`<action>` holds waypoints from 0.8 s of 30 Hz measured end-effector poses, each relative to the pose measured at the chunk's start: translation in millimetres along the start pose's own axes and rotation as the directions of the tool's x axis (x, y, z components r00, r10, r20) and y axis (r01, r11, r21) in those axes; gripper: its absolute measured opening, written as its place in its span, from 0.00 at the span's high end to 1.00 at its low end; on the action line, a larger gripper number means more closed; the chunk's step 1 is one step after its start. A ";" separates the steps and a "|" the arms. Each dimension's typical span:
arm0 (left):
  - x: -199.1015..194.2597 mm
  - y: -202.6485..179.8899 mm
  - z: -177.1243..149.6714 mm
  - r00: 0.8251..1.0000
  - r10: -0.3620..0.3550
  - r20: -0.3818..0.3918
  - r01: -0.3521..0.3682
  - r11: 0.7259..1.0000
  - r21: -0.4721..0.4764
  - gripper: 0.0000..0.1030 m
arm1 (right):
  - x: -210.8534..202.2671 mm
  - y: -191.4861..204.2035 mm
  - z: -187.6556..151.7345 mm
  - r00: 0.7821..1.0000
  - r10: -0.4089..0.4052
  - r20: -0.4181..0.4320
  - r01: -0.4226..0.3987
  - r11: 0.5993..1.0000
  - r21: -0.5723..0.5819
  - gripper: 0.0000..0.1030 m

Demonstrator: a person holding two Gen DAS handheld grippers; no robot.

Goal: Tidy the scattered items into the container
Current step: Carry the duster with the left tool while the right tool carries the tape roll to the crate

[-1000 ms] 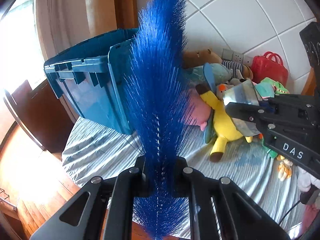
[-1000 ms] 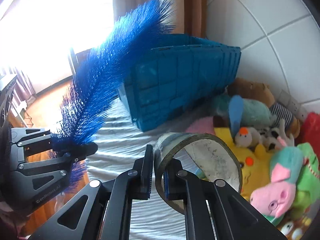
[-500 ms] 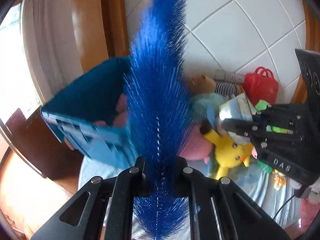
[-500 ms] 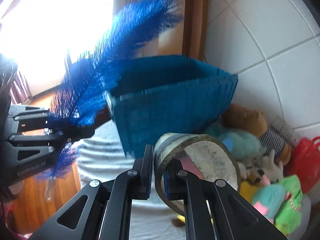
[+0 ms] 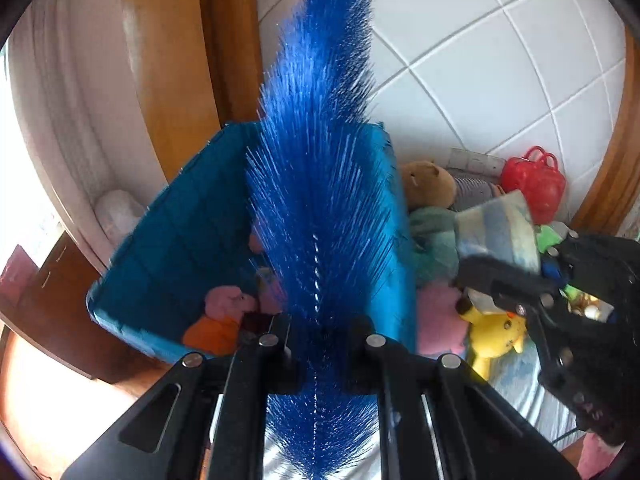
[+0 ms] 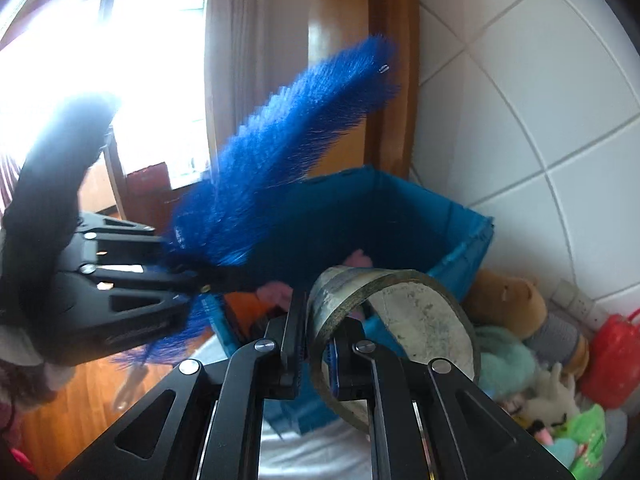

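Note:
My left gripper [image 5: 320, 344] is shut on a long blue bristle brush [image 5: 320, 184] and holds it upright above the near edge of the blue crate [image 5: 172, 248]. The brush also shows in the right wrist view [image 6: 280, 160], held by the left gripper [image 6: 200, 280]. My right gripper [image 6: 318, 344] is shut on the wall of a grey tape roll [image 6: 400, 320], raised just right of the crate [image 6: 460, 256]. The roll [image 5: 496, 228] and right gripper [image 5: 476, 276] show at the right of the left wrist view. Pink and orange plush toys [image 5: 224, 316] lie inside the crate.
Plush toys lie right of the crate: a brown bear [image 5: 428, 188], a teal plush [image 5: 432, 240], a yellow plush [image 5: 496, 332]. A red toy basket [image 5: 532, 184] stands by the tiled wall. The striped bed sheet [image 5: 524, 392] ends at a wooden floor on the left.
Both grippers have risen and moved toward the crate with their loads. The crate's inside, with toys in it, has come into view.

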State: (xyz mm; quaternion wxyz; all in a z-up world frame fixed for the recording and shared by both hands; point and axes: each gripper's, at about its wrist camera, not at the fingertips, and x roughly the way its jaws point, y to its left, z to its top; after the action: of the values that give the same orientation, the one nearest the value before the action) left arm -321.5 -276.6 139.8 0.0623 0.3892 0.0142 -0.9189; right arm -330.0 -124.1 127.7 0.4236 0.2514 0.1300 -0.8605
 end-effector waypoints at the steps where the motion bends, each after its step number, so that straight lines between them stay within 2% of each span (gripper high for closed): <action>1: 4.7 8.1 7.6 1.000 0.013 0.004 -0.013 1.000 -0.006 0.89 | 7.3 -2.0 6.7 1.000 0.007 0.001 -0.007 1.000 0.001 0.91; 6: 31.7 46.2 38.8 0.999 0.049 -0.002 -0.049 0.998 -0.046 0.89 | 43.8 -12.0 40.3 0.999 0.041 0.003 -0.041 0.999 0.004 0.91; 10: 59.3 71.3 58.7 0.999 0.038 -0.024 -0.040 0.997 -0.069 0.89 | 84.4 -22.3 60.7 0.999 0.018 -0.027 -0.017 0.999 0.039 0.91; 17: 133.0 101.8 90.7 0.995 -0.012 -0.096 0.013 1.000 0.010 0.89 | 146.3 -39.4 88.6 0.988 -0.091 -0.124 0.106 0.986 0.127 0.91; 24: 208.6 127.8 111.8 0.977 -0.078 -0.198 0.099 0.990 0.096 0.89 | 207.8 -56.6 116.5 0.955 -0.189 -0.229 0.236 0.951 0.201 0.91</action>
State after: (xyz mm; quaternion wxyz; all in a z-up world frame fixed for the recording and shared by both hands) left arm -529.1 -433.4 70.9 -0.0010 0.4787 -0.0107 -0.8779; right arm -519.6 -278.5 113.4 0.2807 0.3707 0.1009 -0.8795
